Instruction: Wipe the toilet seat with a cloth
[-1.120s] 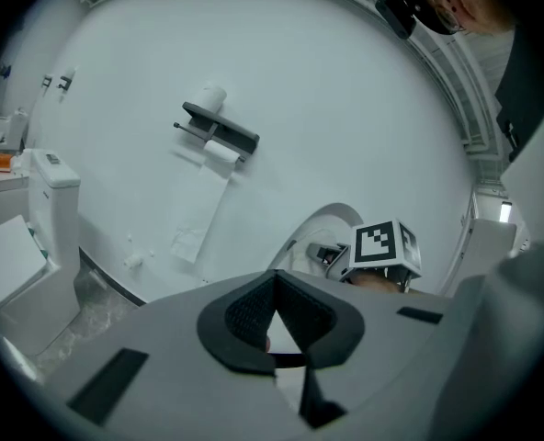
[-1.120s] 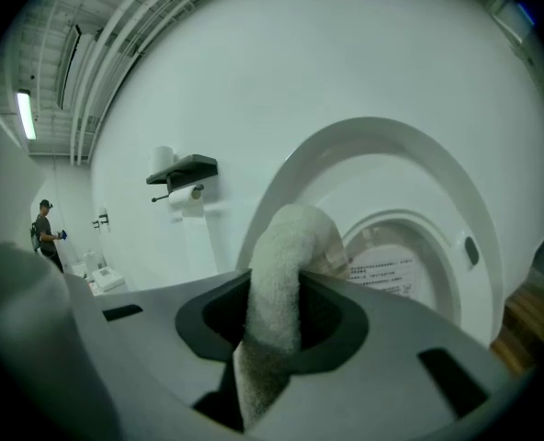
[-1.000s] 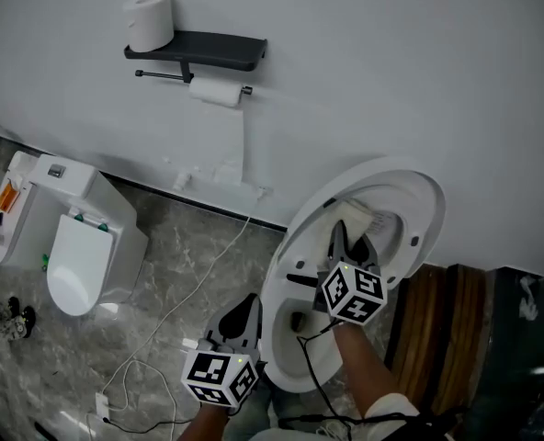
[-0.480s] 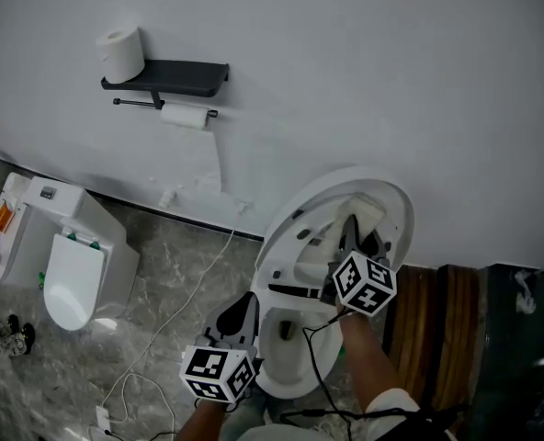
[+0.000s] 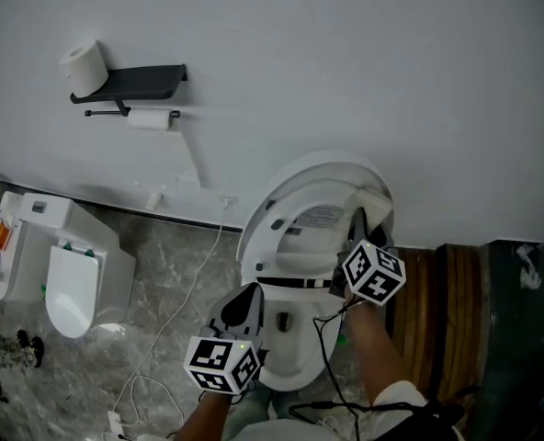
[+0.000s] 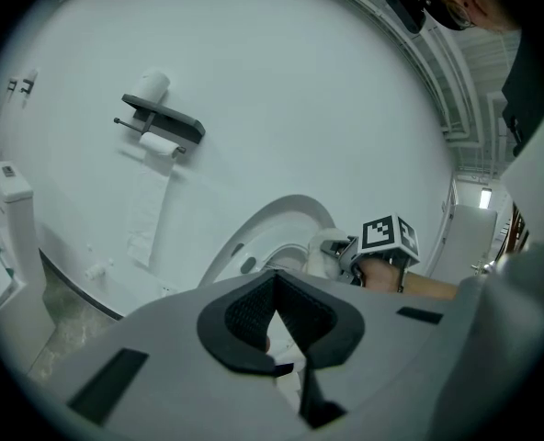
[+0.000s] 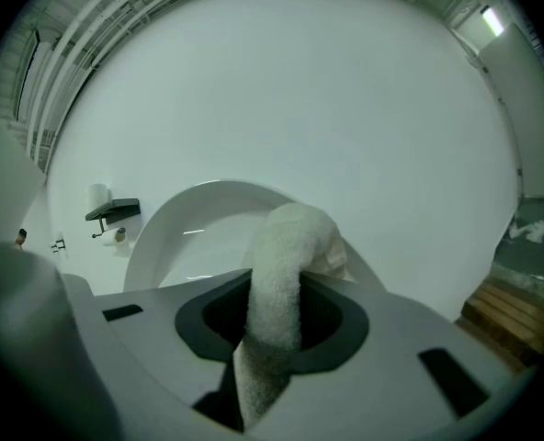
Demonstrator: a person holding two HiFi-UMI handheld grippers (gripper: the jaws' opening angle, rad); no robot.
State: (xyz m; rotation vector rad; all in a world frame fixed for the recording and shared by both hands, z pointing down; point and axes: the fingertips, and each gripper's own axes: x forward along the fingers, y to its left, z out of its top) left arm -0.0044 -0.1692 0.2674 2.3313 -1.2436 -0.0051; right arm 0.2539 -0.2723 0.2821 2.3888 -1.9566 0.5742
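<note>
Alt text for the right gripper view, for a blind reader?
The right gripper is shut on a white cloth arching up between its jaws, before the raised toilet seat. A dark shelf hangs on the wall, far left.

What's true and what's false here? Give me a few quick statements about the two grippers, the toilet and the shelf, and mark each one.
1. The right gripper is clamped on a white cloth. True.
2. The left gripper is carrying a spray bottle. False: its jaws are shut with nothing between them.
3. The toilet lid stands raised. True.
4. The dark shelf is bare. False: a toilet paper roll stands on its left end.
</note>
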